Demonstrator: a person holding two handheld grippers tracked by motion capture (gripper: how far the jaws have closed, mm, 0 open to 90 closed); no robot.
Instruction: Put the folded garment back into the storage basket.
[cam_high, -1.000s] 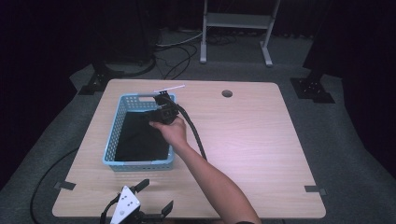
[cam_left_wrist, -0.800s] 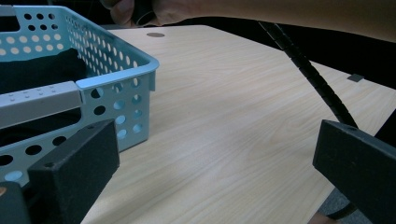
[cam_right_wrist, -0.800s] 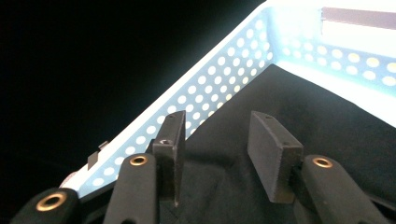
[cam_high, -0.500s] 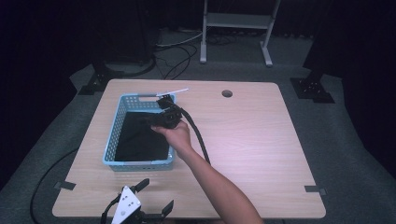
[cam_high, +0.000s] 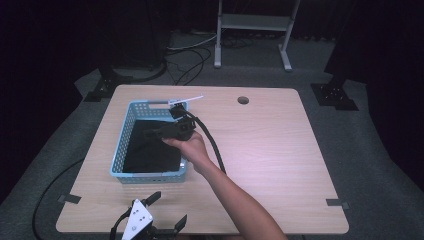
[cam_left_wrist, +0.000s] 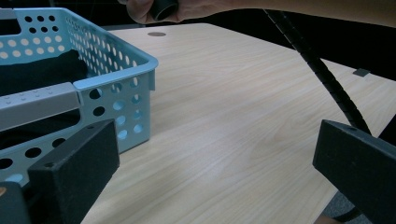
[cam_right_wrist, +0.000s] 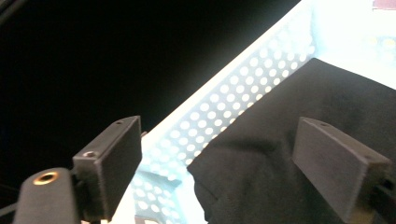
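Observation:
A light blue perforated basket (cam_high: 150, 176) stands on the left half of the wooden table, and a black cloth (cam_high: 150, 152) lies flat inside it. A hand holds my right gripper (cam_high: 152, 132) over the basket's right rim, pointing left across it. Its jaws have just been opening and stand wide apart with nothing between them. In the right gripper view (cam_right_wrist: 219, 135) the cloth (cam_right_wrist: 261, 177) lies below, against the basket wall (cam_right_wrist: 243, 88). My left gripper (cam_high: 167, 209) rests open at the table's near edge, in front of the basket (cam_left_wrist: 112, 79).
The right gripper's thick black cable (cam_high: 212, 147) runs back along the forearm (cam_high: 235, 200) over the table (cam_high: 280, 150). A white stick (cam_high: 187, 99) lies at the basket's far right corner. A round hole (cam_high: 243, 100) sits near the table's far edge.
The right hand and its gripper have barely shifted above the basket. The left gripper has stayed where it was.

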